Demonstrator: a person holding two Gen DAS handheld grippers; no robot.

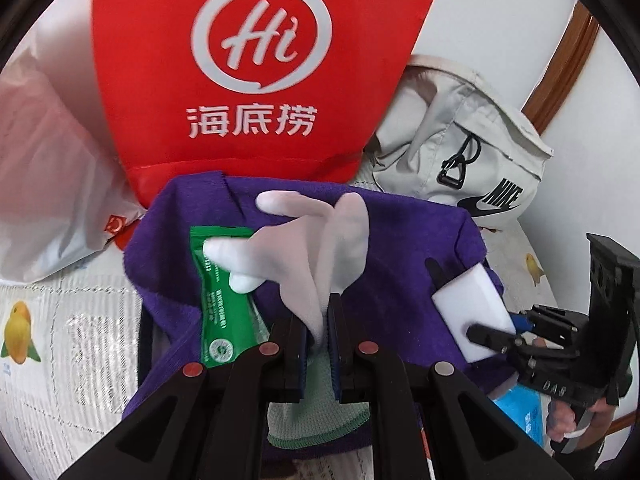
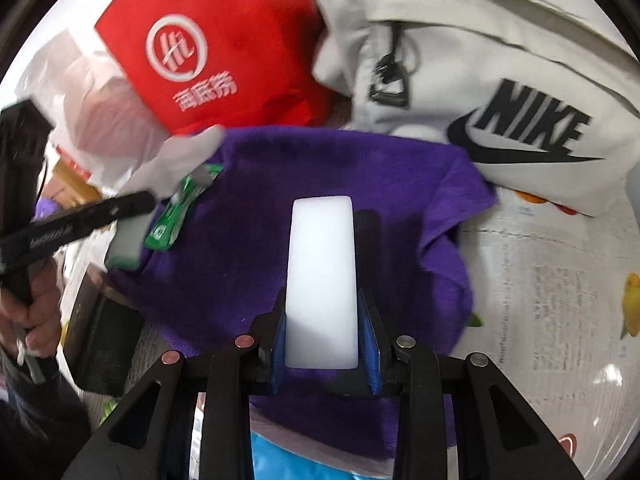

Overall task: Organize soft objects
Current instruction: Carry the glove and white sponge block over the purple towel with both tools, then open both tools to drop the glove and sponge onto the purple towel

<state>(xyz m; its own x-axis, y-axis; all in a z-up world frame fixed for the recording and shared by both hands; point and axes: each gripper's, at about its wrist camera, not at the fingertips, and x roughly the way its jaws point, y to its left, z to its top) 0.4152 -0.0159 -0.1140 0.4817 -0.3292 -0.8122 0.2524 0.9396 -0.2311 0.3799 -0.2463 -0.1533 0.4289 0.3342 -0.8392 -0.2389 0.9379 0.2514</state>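
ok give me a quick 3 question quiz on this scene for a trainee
1. True or false: the left gripper is shut on a white glove.
2. What does the right gripper hold? A. a green packet B. a white sponge block C. a red bag
3. Fill in: the green packet lies on a ____ cloth.

Key
1. True. Its jaws pinch the glove near the cuff.
2. B. The white sponge block sits between the blue pads.
3. Purple. The purple cloth lies in front of the red bag and the grey Nike bag.
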